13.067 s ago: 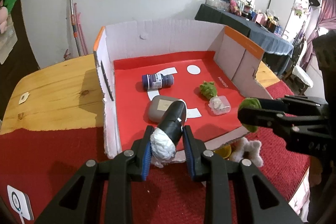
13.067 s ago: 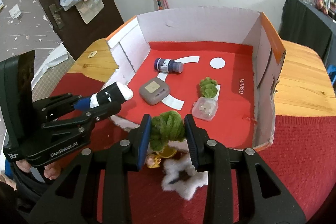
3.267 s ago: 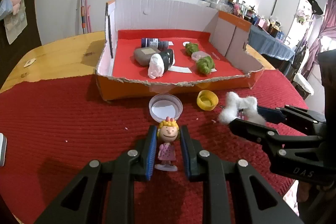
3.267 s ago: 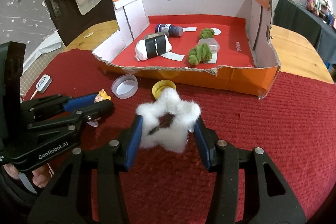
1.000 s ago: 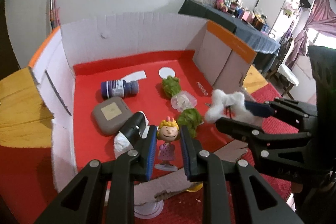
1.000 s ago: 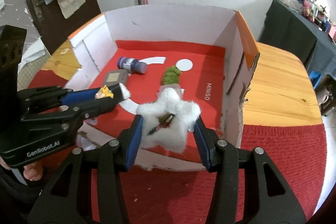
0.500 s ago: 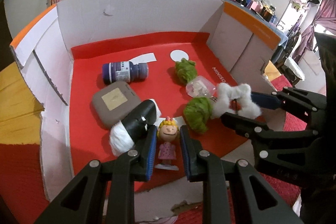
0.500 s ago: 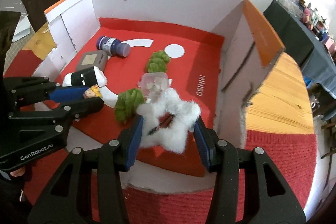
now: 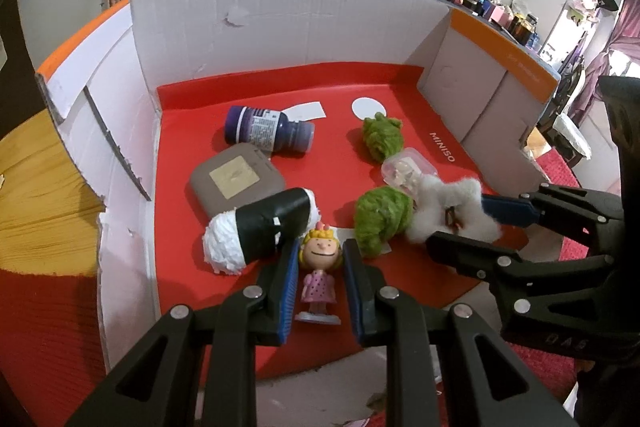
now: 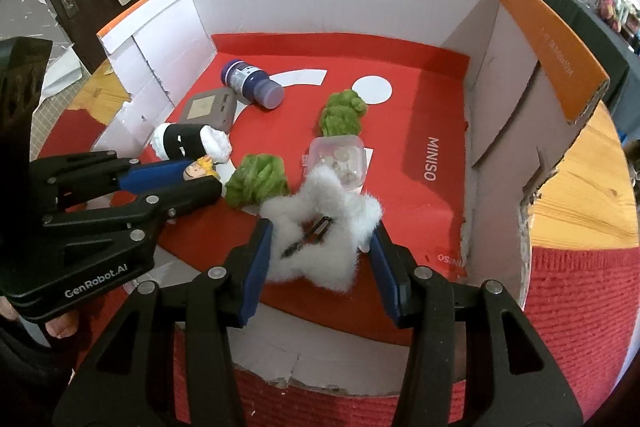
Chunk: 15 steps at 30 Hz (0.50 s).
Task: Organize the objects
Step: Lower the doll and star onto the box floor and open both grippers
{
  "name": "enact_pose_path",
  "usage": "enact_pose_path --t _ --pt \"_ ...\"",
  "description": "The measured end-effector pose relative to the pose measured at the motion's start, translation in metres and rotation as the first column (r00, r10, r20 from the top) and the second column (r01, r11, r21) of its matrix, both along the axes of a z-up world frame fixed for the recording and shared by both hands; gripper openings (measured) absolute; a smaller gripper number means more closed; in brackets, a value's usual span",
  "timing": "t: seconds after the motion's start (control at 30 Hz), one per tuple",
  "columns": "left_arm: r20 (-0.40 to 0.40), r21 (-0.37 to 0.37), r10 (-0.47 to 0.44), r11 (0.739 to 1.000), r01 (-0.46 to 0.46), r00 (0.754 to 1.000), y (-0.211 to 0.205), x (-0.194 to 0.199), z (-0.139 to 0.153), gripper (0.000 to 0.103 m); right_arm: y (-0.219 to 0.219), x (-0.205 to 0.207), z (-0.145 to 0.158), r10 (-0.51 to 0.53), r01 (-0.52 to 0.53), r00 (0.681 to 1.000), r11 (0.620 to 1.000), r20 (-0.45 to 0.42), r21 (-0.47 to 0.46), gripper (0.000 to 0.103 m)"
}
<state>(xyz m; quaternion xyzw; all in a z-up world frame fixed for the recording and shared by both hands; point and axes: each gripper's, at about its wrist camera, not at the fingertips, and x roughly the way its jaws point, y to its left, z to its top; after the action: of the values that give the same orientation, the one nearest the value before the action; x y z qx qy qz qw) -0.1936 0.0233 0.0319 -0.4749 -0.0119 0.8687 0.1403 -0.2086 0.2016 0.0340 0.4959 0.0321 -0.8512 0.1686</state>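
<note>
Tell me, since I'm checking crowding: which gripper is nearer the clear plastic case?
Right. The right gripper, holding the white fluffy star, sits against the clear plastic case; the left gripper is beyond a green tuft.

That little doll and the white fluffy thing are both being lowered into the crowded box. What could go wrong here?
The doll, pinched in the left gripper, stands on a narrow base and might tip on release, since the black-and-white roll sits right beside it. The fluffy white star in the right gripper is close to the clear plastic case and green tuft, so it might land on them or cling to the pads.
</note>
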Motion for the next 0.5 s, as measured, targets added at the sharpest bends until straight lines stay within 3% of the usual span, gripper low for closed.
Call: enact_pose_path --t 0.5 --pt "-0.003 0.008 0.006 1.000 -0.006 1.000 0.0001 -0.0004 -0.0005 0.023 0.0006 -0.0035 -0.0018 0.001 -0.001 1.000 1.000 0.002 -0.018 0.046"
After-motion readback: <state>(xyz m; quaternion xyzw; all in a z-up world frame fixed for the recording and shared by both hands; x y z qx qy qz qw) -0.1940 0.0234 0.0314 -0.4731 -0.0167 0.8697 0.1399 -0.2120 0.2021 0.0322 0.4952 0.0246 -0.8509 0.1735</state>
